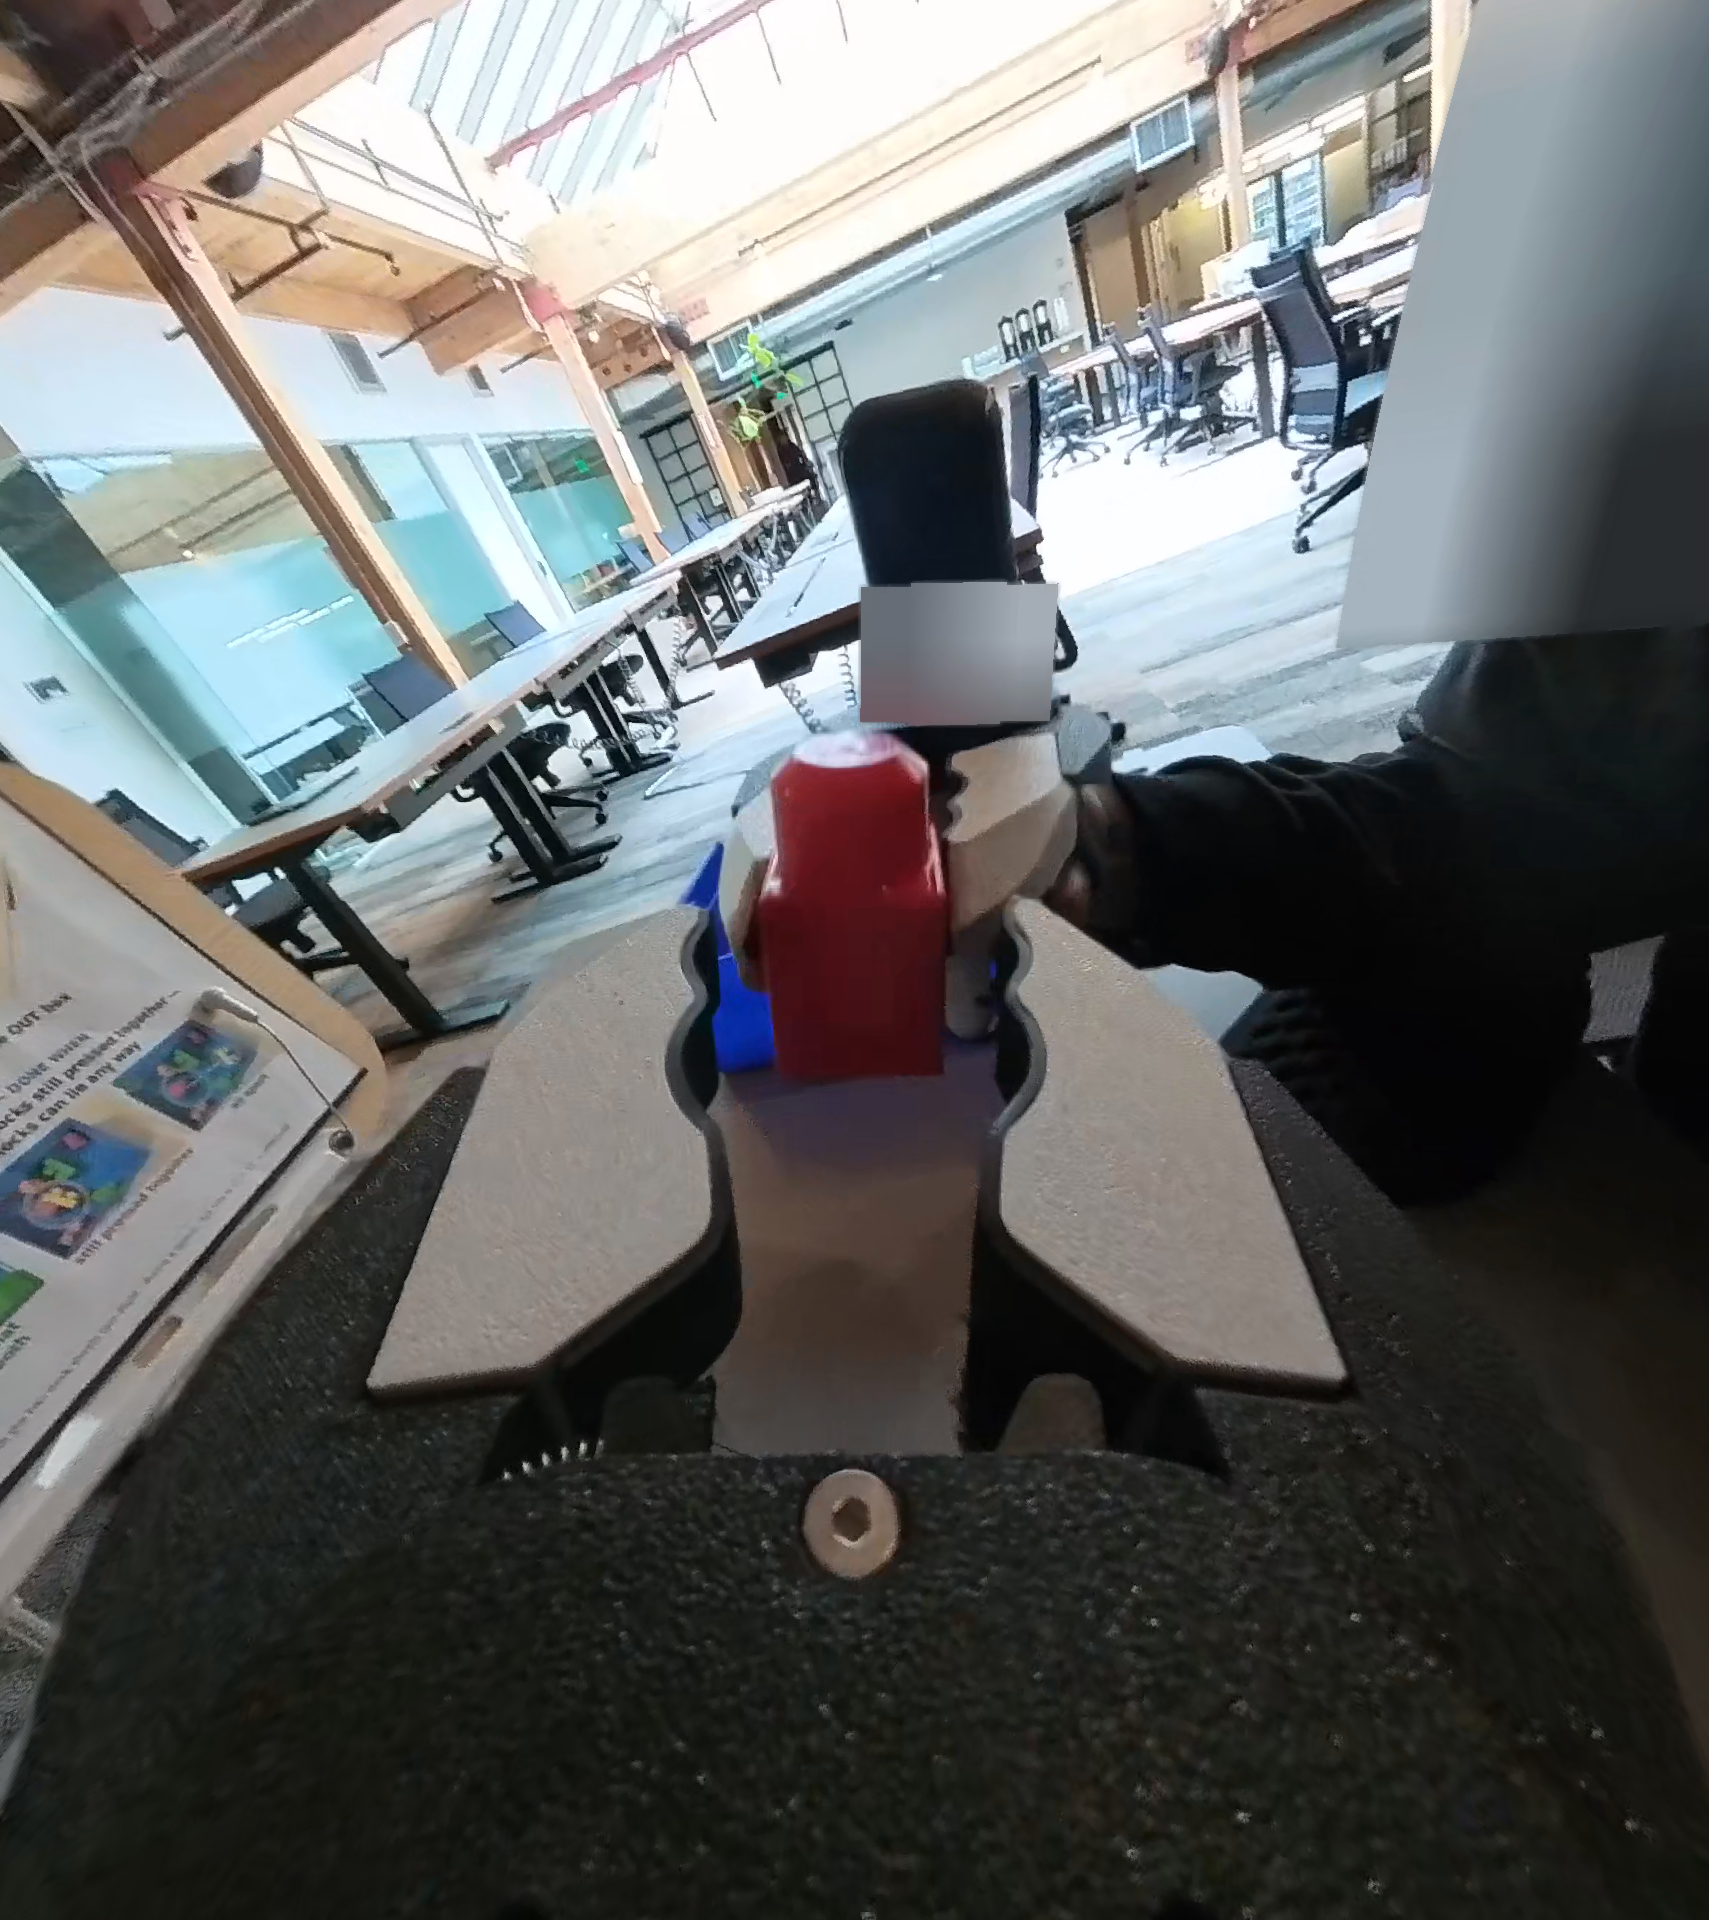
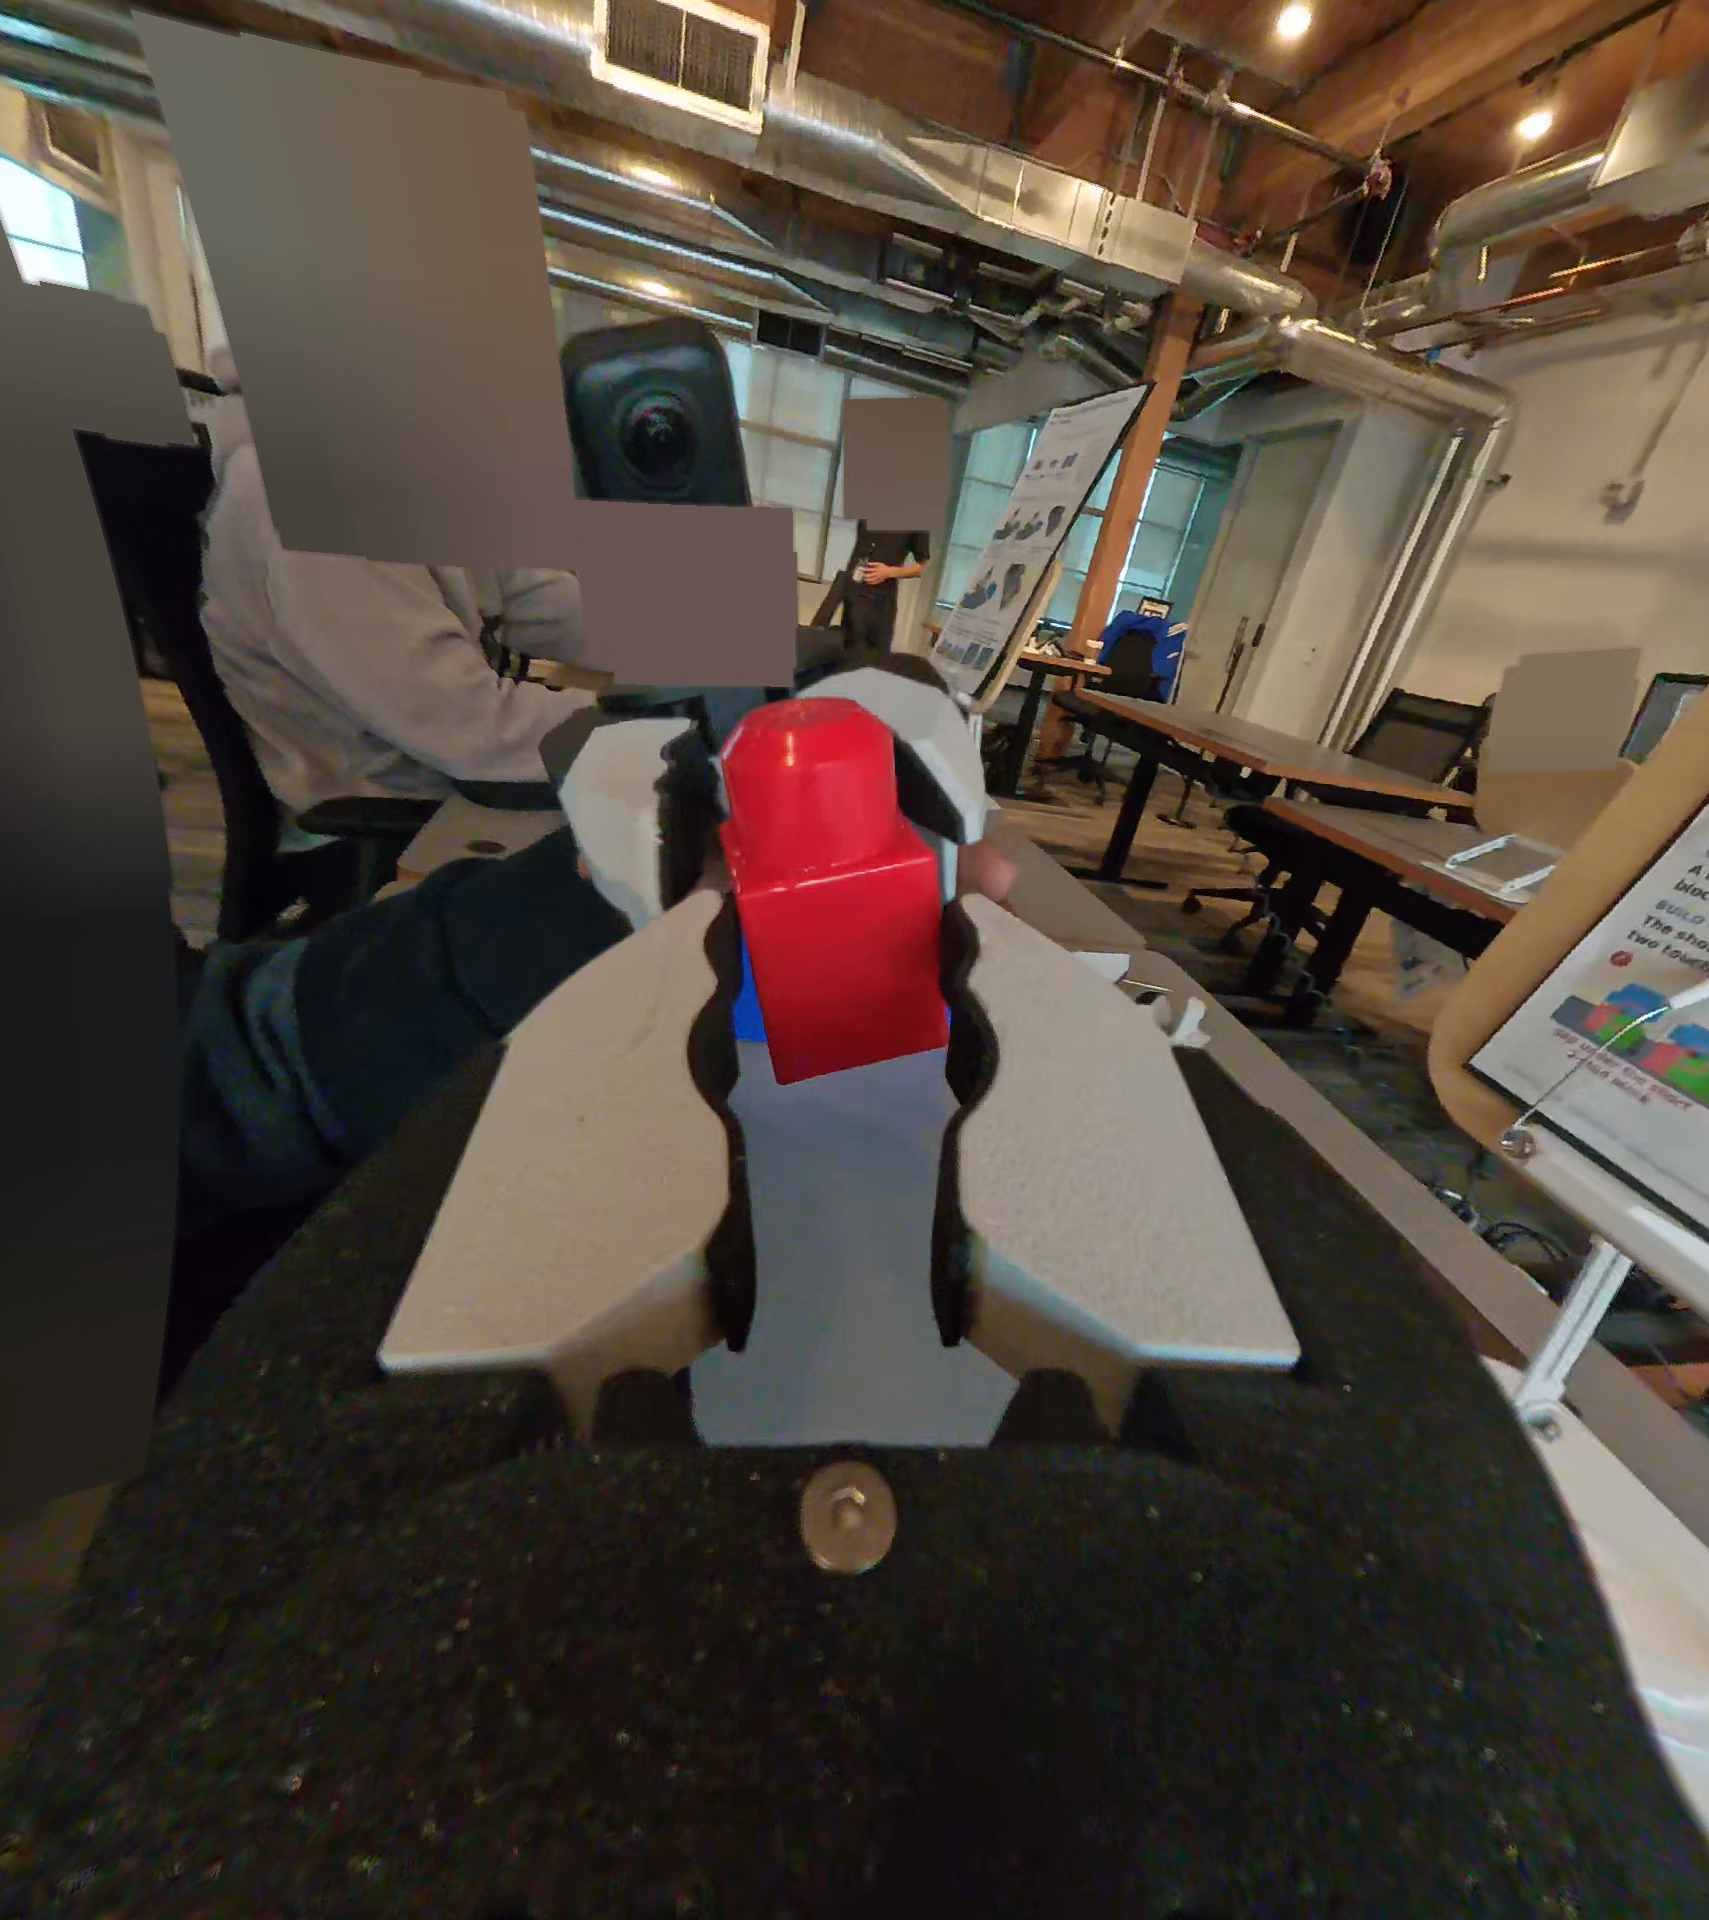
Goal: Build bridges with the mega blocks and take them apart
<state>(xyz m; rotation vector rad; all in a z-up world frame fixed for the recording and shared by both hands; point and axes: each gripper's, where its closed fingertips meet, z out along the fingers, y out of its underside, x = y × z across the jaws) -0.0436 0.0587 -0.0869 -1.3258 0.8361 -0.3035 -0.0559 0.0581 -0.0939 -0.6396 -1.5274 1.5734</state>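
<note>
— Holding anything? Where's the glossy red single-stud plastic block (image 2: 834,914)?
— Between both tips, stud up, a blue plastic block (image 1: 741,997) just behind it. The right tool (image 2: 842,971) is clamped on its sides; the left tool (image 1: 855,997) faces it, seemingly gripping too.
— Beyond them?
— An instruction board (image 2: 1660,966) to the right tool's right.

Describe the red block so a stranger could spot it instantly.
Find the two grey grippers facing each other in mid-air. Between their fingertips sits the red block, upright with a single round stud on top. The blue block beside it is mostly hidden; the red one faces both cameras.
</note>
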